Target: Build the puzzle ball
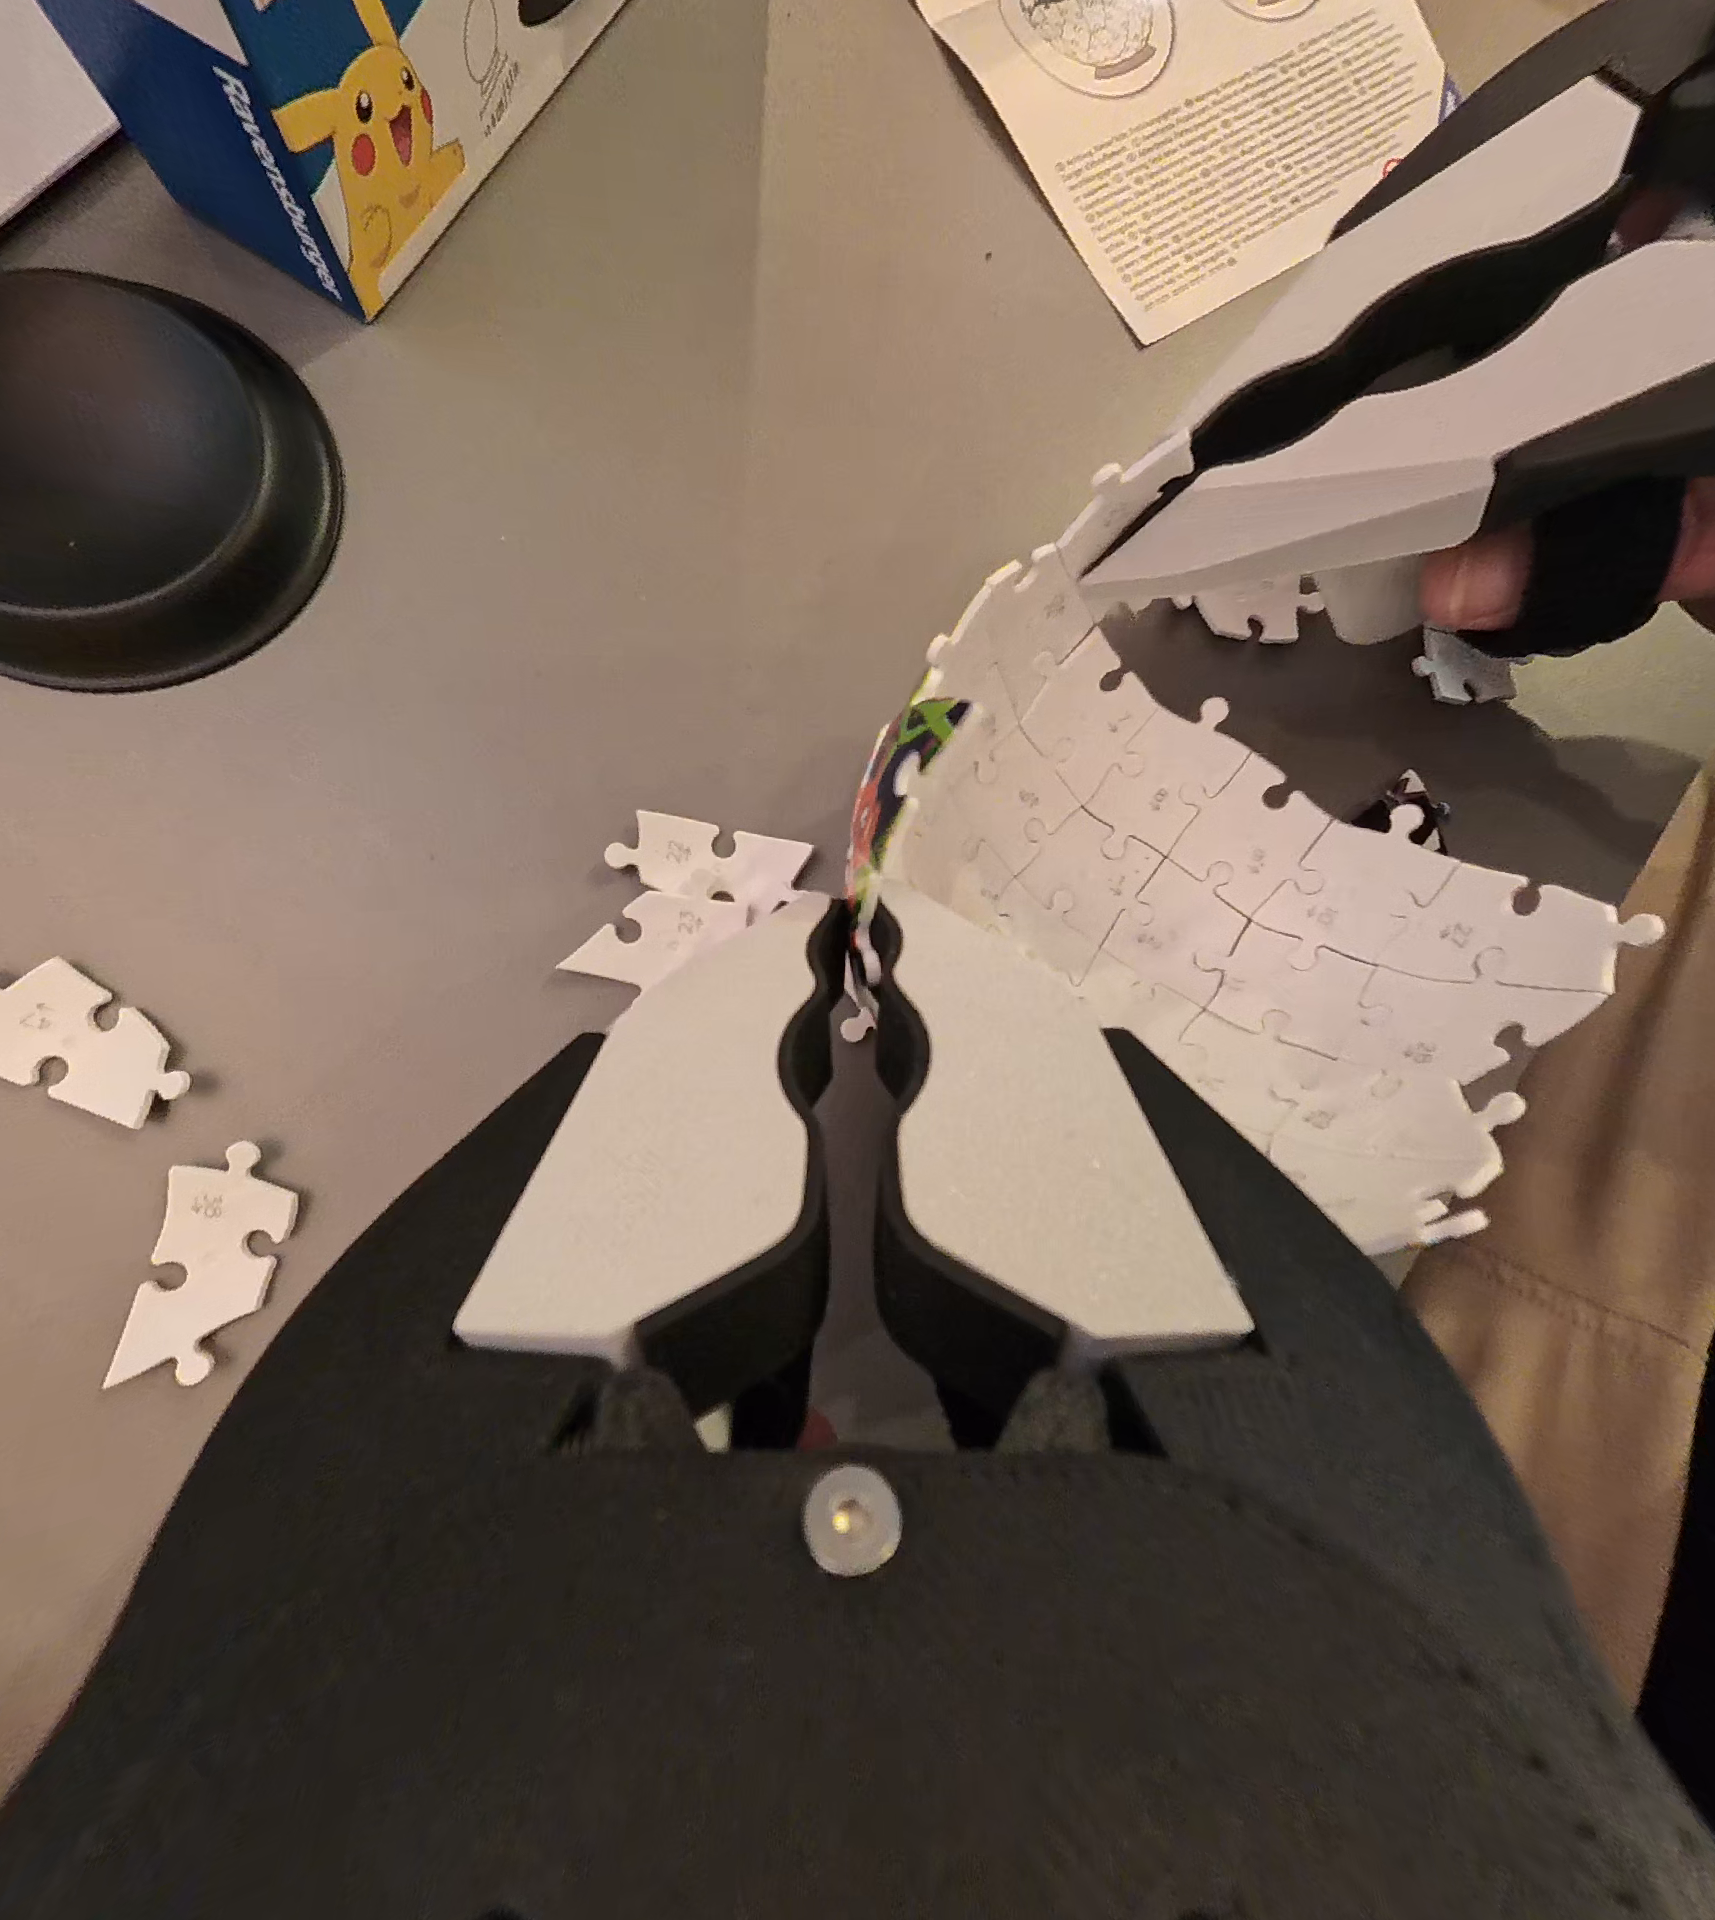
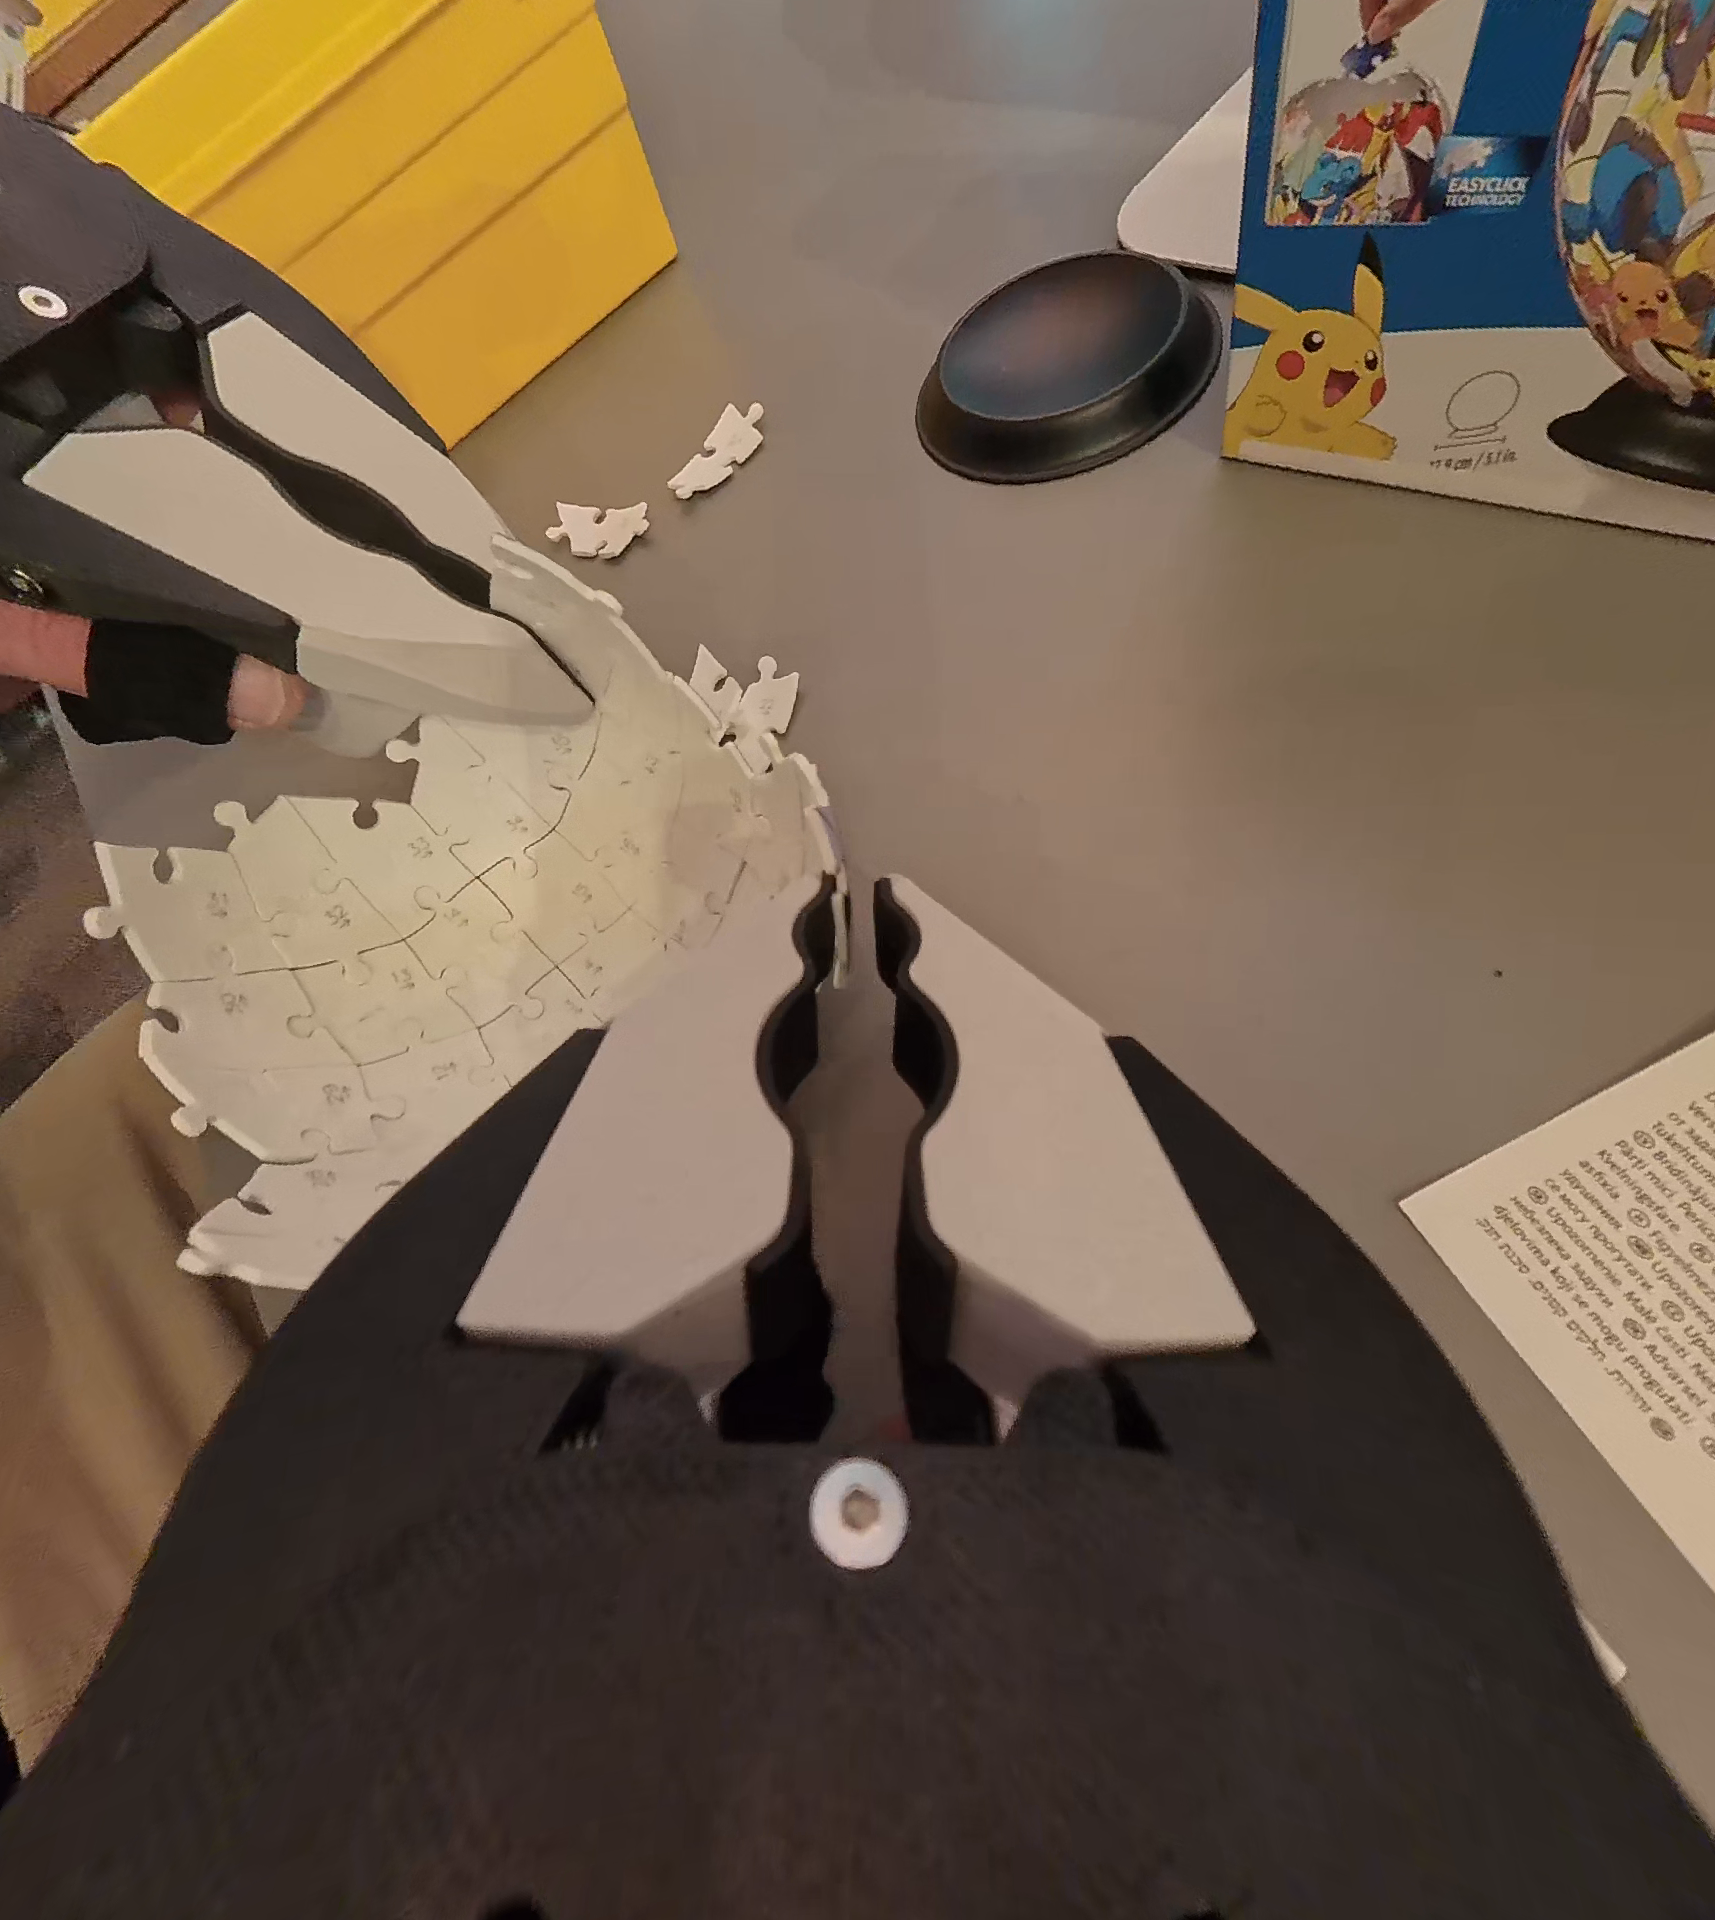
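Observation:
The partly built puzzle ball (image 1: pixel 1248 883) is a curved shell of joined pieces, held in the air with its white numbered inside facing me. It also shows in the right wrist view (image 2: pixel 396 935). My left gripper (image 1: pixel 858 925) is shut on the shell's rim, where the coloured outside shows. My right gripper (image 2: pixel 858 904) is shut on another part of the rim. Each gripper also shows in the other's view, clamped on the shell's upper edge: the right (image 1: pixel 1123 530) and the left (image 2: pixel 552 655).
Loose white pieces (image 1: pixel 53 1039) (image 1: pixel 209 1257) (image 1: pixel 707 862) lie on the grey table (image 1: pixel 572 571). A black round stand (image 2: pixel 1071 364), the puzzle box (image 2: pixel 1518 260), a leaflet (image 2: pixel 1663 1278) and a yellow box (image 2: pixel 396 208) stand around. The person's lap (image 1: pixel 1611 1143) is under the shell. There is about 8 centimetres between the tips of the two grippers.

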The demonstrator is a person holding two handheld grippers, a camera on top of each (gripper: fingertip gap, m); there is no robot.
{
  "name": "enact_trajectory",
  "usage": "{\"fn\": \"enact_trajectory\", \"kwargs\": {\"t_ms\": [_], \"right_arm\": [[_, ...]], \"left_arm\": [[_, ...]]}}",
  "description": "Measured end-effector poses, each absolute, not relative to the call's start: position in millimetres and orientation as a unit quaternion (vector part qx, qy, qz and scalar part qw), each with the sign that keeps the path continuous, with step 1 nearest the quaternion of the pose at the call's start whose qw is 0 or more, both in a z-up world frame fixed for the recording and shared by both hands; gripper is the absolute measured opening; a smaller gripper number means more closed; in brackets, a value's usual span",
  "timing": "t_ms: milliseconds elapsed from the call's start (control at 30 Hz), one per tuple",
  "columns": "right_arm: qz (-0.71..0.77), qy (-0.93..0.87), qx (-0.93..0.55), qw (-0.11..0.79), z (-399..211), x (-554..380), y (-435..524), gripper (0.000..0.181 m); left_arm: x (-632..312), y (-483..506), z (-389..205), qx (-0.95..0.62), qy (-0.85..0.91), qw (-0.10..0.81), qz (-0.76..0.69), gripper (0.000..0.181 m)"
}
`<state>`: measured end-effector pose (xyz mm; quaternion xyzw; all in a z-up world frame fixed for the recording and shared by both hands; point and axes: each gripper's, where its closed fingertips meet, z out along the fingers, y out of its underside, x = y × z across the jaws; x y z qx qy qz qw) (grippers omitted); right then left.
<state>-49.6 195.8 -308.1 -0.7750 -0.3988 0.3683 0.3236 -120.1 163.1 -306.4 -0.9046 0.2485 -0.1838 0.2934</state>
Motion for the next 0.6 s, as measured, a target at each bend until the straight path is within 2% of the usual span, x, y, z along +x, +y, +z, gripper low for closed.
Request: {"fn": "enact_trajectory", "kwargs": {"t_ms": [100, 200, 600], "right_arm": [[0.38, -0.395, -0.775, 0.314, -309.6, -51.2, 194.0, 0.011], [0.389, -0.396, -0.774, 0.305, -311.9, -54.8, 190.3, 0.001], [0.42, -0.366, -0.775, 0.298, -306.9, -55.2, 192.6, 0.002]], "left_arm": [[-118.7, 163.3, -305.7, -0.903, 0.248, 0.295, -0.188, 0.002], [-118.3, 163.2, -306.0, -0.904, 0.249, 0.294, -0.187, 0.002], [-116.8, 163.8, -305.3, -0.903, 0.247, 0.296, -0.188, 0.002]]}}
